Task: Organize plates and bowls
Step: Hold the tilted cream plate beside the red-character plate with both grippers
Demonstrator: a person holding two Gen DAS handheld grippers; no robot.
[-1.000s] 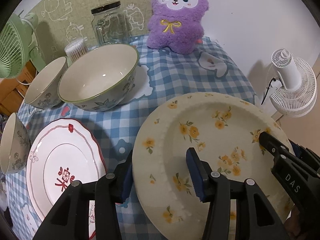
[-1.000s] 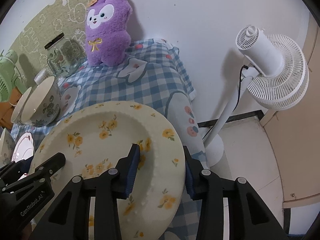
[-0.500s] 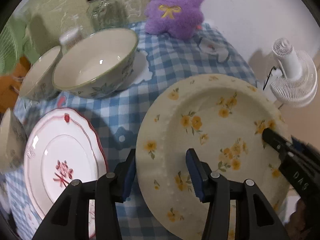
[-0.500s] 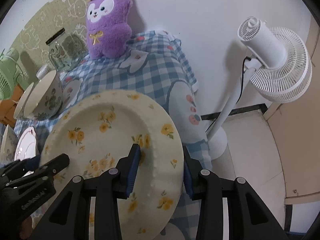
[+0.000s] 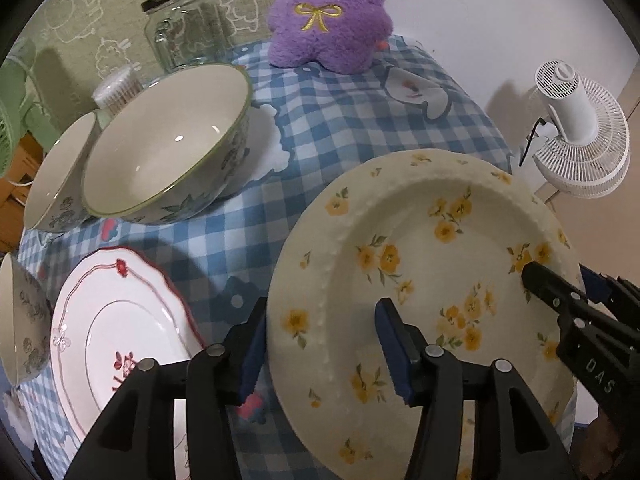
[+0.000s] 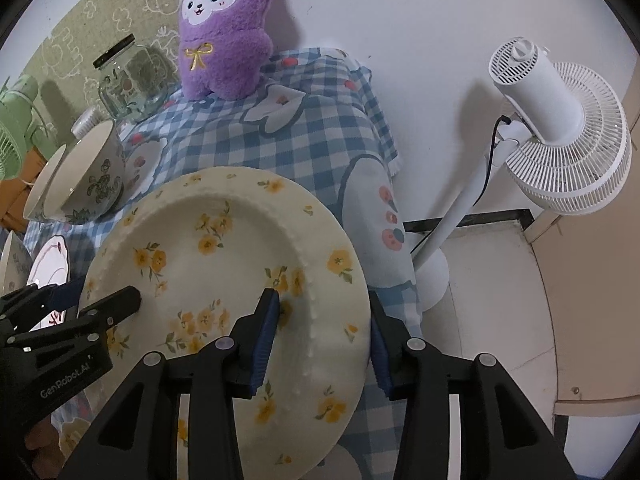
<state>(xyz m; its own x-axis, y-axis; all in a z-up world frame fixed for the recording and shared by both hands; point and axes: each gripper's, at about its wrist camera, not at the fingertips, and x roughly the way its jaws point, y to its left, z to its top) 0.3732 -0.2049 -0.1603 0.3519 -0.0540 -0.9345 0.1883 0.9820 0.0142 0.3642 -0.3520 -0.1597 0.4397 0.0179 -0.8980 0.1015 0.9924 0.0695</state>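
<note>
While both grippers are straddling opposite rims of the yellow-flowered plate (image 5: 420,280), we are seeing the left gripper (image 5: 320,344) and right gripper (image 6: 320,336) with jaws just widening, pads barely off the rim. That plate is lying at the near right of the checked tablecloth (image 5: 340,120), right of the red-trimmed plate (image 5: 120,320), with the large bowl (image 5: 168,140) farther left.

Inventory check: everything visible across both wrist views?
flowered plate: 1, cream with yellow flowers, front, rim between both grippers' jaws
red-trimmed plate: 1, white, front left
bowls: 3, cream, floral outsides, left side
jar: 1, clear glass, black lid, back
plush toy: 1, purple, back
tablecloth: 1, blue-white check, under the dishes
white fan: 1, white, floor, right
green fan: 1, green, far left
left gripper: 1, black, blue pads, astride plate rim, jaws just opened further
right gripper: 1, same colours, opposite rim, jaws just opened further
</note>
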